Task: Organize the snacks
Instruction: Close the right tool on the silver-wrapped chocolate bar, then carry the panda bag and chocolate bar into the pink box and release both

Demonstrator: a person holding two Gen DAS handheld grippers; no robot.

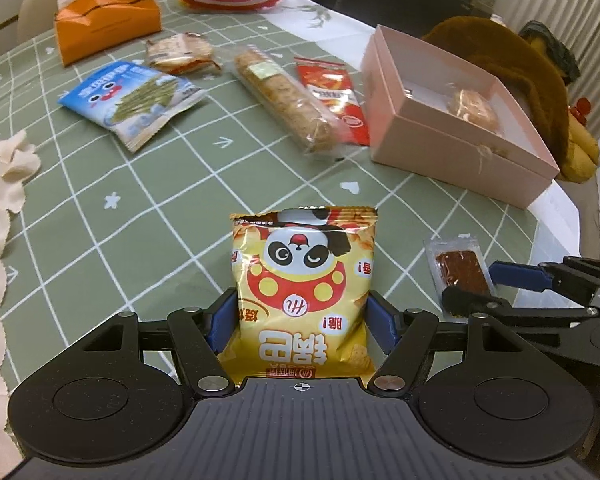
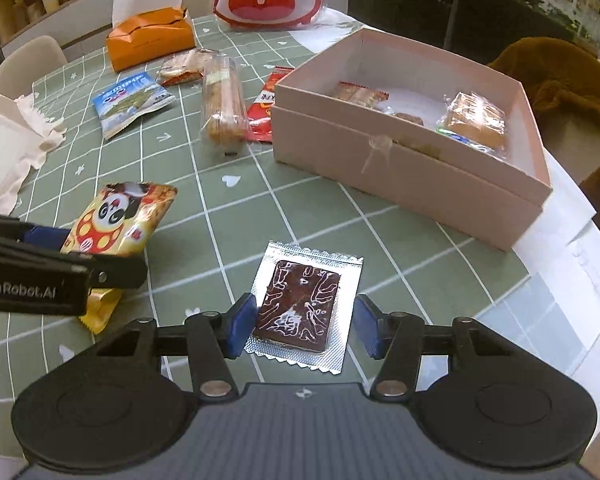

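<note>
Right wrist view: pink box (image 2: 412, 184) holds a few packets already. Left claw (image 1: 302, 322) pinches the panda chip bag (image 1: 302, 280); right claw (image 2: 302, 322) sits spread around the foil-wrapped brown snack (image 2: 300, 308) on the counter (image 2: 300, 208). Several snacks remain outside.

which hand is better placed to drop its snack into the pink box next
Right, probably. The right gripper straddles the flat brown snack packet, nearer the pink box; the left gripper straddles the panda bag, farther away.
</note>
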